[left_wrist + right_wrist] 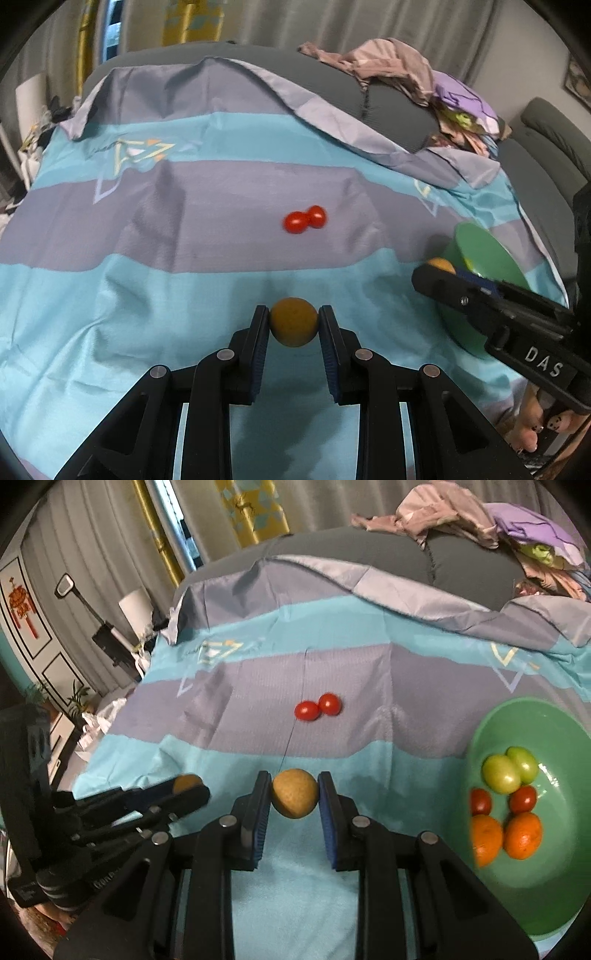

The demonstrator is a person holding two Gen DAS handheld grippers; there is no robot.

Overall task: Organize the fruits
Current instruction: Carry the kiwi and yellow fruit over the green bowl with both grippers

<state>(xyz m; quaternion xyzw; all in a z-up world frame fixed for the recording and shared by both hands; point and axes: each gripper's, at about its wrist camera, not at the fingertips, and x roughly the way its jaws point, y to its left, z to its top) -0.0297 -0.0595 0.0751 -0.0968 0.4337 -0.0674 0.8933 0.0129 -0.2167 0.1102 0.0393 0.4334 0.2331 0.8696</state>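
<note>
My left gripper (293,322) is shut on a round yellow-brown fruit (293,321) just above the bedsheet. My right gripper (294,794) is shut on a second yellow-brown fruit (294,793). Each gripper shows in the other's view: the right one (439,275) at the right with its fruit (439,265), the left one (188,790) at the left with its fruit (187,783). Two red cherry tomatoes (304,219) (317,707) lie together on the grey stripe ahead. A green bowl (491,731) (476,243) at the right holds two green fruits (509,770), two red tomatoes (522,799) and two oranges (522,836).
The surface is a bed with a blue and grey striped sheet (110,295). A dark grey duvet (399,110) and a heap of clothes (399,66) lie at the back. A grey sofa (546,147) stands to the right. Lamp and clutter stand at the left (133,609).
</note>
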